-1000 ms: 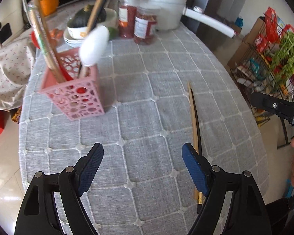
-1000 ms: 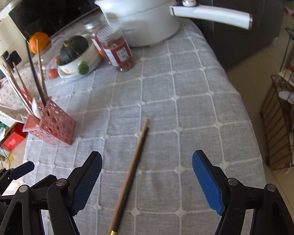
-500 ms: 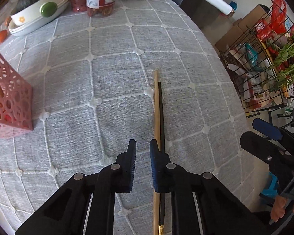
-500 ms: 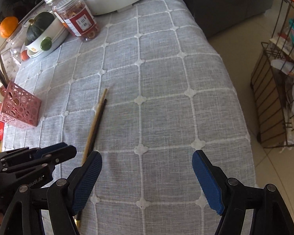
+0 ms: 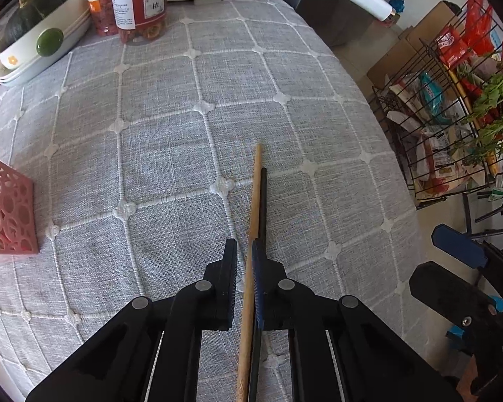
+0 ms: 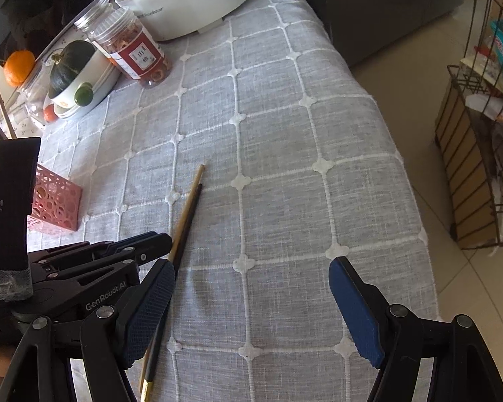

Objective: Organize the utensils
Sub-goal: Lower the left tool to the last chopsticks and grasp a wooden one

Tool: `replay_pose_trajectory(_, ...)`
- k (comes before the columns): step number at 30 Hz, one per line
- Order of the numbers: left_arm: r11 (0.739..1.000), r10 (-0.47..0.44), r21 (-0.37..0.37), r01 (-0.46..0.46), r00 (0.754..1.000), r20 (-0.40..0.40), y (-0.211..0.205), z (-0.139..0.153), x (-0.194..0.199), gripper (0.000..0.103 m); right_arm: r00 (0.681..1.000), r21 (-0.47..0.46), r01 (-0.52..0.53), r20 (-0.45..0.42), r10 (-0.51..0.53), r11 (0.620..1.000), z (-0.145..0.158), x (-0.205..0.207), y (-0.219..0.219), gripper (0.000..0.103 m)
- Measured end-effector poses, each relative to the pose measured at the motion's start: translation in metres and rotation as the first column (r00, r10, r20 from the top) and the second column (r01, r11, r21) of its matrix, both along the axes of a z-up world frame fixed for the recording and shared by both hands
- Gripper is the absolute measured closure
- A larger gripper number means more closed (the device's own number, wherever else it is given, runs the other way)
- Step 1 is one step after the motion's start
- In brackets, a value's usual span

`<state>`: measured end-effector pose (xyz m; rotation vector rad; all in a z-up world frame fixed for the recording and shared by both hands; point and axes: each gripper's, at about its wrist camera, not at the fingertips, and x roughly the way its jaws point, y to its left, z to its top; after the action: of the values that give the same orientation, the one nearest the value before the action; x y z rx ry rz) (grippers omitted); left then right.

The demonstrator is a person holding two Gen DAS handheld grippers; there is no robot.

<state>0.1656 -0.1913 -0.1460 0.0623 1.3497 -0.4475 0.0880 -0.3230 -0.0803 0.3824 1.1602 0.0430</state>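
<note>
"GenRobot.AI" is showing in pale letters on the left tool (image 6: 164, 244) in the right wrist view, and the nearer of two jars (image 5: 139, 3) is wearing a red label with Chinese characters. Two chopsticks, one light wooden chopstick (image 5: 255, 194) and one dark chopstick (image 5: 262, 201), are lying side by side on the grey checked cloth of the desk (image 5: 157, 140), with the left tool (image 5: 243, 261) nearly closed, the light one sitting between its jaws. The right tool (image 6: 251, 278) is hanging wide open, gripping nothing, while one pink holder (image 6: 55, 204) is standing to the left and a wire rack (image 5: 452, 117) is standing on the tiled floor.
</note>
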Motion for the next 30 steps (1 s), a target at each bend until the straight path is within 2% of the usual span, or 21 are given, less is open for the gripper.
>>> replay_pose_trajectory(7,0.999,-0.001,0.053,0.003,1.0,-0.02,-0.007,-0.01,0.002,0.094,1.0,0.0,0.018,-0.008,-0.018,1.0,-0.003,0.0,-0.006,0.022)
replay_pose_trajectory(15,0.994,-0.001,0.11,0.0,1.0,0.008,-0.009,-0.008,0.006,0.097,0.999,-0.024,0.028,-0.015,-0.029,0.999,-0.006,0.003,-0.009,0.022)
replay_pose_trajectory(23,0.997,-0.009,0.083,0.001,0.996,0.093,0.056,0.026,-0.026,0.097,0.999,-0.039,0.018,-0.045,-0.02,0.999,-0.015,0.021,0.011,0.022)
replay_pose_trajectory(30,1.0,0.028,0.002,-0.028,0.992,0.123,0.118,0.049,-0.056,0.097,0.995,-0.045,-0.04,-0.09,0.036,0.998,-0.03,0.034,0.05,0.022)
